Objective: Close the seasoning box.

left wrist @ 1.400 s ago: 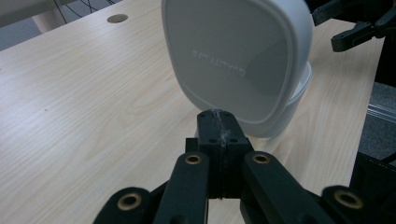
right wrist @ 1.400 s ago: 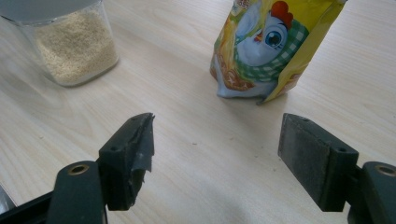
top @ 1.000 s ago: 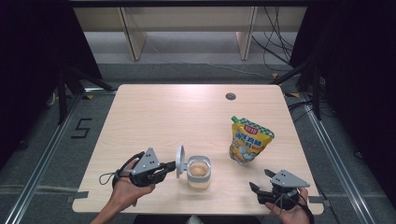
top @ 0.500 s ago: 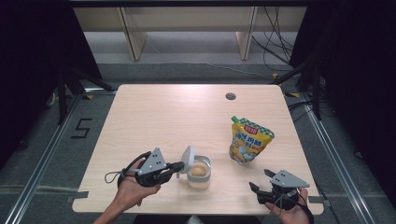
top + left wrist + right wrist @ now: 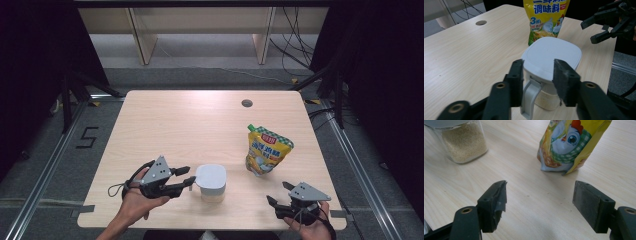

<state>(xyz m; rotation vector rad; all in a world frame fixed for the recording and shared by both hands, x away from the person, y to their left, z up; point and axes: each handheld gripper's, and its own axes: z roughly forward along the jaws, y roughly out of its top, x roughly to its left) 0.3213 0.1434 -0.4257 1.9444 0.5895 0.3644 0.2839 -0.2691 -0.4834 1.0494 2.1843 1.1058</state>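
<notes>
your left gripper (image 5: 186,177) is just beside the jar (image 5: 210,183), on the jar's left side in the high view, and its two black jaws point at the white lid (image 5: 552,56) of the jar. the jaws have just been opening, and now they stand apart, one on each side of the lid's near edge and its grey hinge tab (image 5: 530,97). in the left gripper view the pads seem close to the lid, but i cannot tell if they touch it; they do not press on it. the lid lies flat and closed on the jar, and pale grains show through the clear wall (image 5: 465,146) of the jar. the jar stands on the wooden table (image 5: 165,125), near the front edge. behind the jar and to its right stands a yellow seasoning pouch (image 5: 266,150), upright, apart from the jar. your right gripper (image 5: 280,195) is well apart from the jar, to the jar's right and nearer to the front edge of the table. its jaws are wide open with nothing between them; in the right gripper view the bare table is between the pads, and the pouch and the jar are farther ahead.
</notes>
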